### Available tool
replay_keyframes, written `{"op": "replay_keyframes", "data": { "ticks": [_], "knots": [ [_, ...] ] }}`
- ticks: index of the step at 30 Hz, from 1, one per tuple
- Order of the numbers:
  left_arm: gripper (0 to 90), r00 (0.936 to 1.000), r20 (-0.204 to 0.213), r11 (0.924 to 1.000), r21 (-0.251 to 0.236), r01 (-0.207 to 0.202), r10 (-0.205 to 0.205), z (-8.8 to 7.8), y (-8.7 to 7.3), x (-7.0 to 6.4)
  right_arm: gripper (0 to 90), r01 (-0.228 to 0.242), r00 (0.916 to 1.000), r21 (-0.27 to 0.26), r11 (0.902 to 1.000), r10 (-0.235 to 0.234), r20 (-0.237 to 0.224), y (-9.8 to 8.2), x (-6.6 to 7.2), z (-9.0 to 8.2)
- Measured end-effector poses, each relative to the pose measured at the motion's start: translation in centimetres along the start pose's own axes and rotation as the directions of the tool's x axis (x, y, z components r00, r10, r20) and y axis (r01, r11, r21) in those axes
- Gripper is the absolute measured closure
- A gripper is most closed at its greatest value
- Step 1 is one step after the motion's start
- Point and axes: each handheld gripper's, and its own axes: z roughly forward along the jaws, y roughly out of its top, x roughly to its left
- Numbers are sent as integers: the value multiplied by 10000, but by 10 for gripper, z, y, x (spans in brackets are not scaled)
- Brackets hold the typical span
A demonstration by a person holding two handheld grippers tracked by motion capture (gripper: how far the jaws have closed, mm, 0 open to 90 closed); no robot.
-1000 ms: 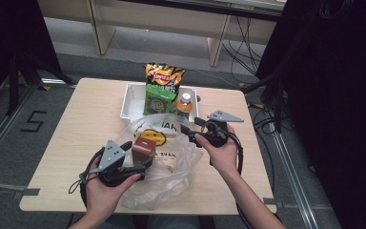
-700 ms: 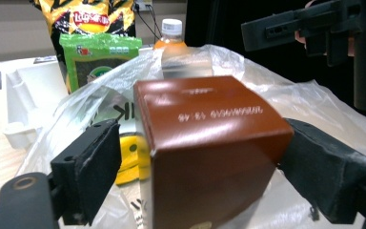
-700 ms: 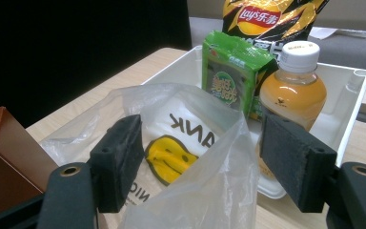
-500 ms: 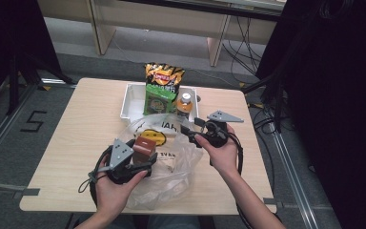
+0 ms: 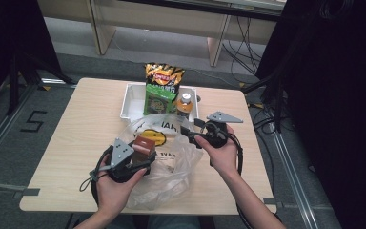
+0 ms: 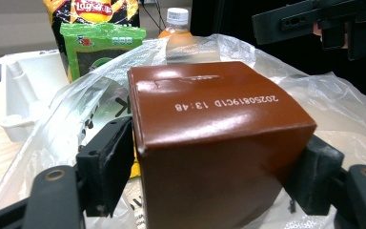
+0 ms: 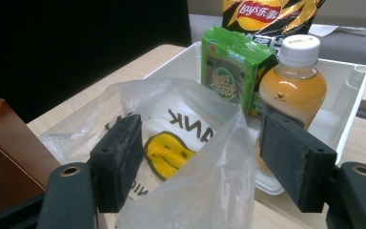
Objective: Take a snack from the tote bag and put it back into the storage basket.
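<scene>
Inside white bin [image 5: 128, 100]: chip bag [image 5: 163, 76], seaweed pack [image 5: 159, 99], juice bottle [image 5: 185, 103].

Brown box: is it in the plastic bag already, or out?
Out. The brown box sits between the left gripper pads above the plastic bag, whose mouth rim the right gripper straddles.

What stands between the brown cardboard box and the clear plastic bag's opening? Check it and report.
Nothing visible does. The brown cardboard box hangs at the near edge of the clear plastic bag, whose raised rim stands between the open jaws of the right gripper.
</scene>
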Motion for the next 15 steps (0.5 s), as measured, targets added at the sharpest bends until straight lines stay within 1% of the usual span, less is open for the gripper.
{"op": "replay_keyframes", "data": {
  "ticks": [4,5,6,7,8,9,10,11,12,13,15],
  "knots": [
    [300,9999,125,10000,-47,68,-67,-1,-1,3,320,-2,10000,66,10000,2,-35,0,-1,-1],
    [305,9998,159,9999,-96,97,-96,-1,-2,4,320,176,9998,49,9998,-176,-119,0,-2,0],
    [312,9998,172,9999,-96,125,-124,-1,-2,4,319,151,9998,57,9999,-150,-116,0,-2,0],
    [324,9998,182,9998,-115,131,-129,-2,-2,4,319,-46,9998,199,9998,50,-197,0,-1,-1],
    [333,9997,204,9999,-124,101,-98,-2,-2,5,319,227,9997,97,9997,-227,13,0,-3,0],
    [340,9997,219,9999,-124,58,-56,-2,-2,5,319,-91,10000,40,10000,91,-27,-1,-1,0],
    [343,9997,238,9999,-120,39,-36,-2,-2,5,319,-55,9999,161,9999,57,-132,-1,-2,0],
    [344,9996,265,9999,-124,36,-33,-2,-2,5,319,-144,9999,159,9998,145,-80,-1,0,0],
    [343,9995,307,9999,-139,37,-32,-2,-2,6,319,-32,9998,279,9996,37,-179,-1,-1,0],
    [340,9994,350,9999,-142,27,-22,-2,-3,6,319,-61,9998,265,9996,66,-184,-1,-1,0],
    [324,9987,496,9998,-118,141,-135,-1,-3,7,319,-28,9998,232,9997,32,-186,-1,-1,0]
  ]
}}
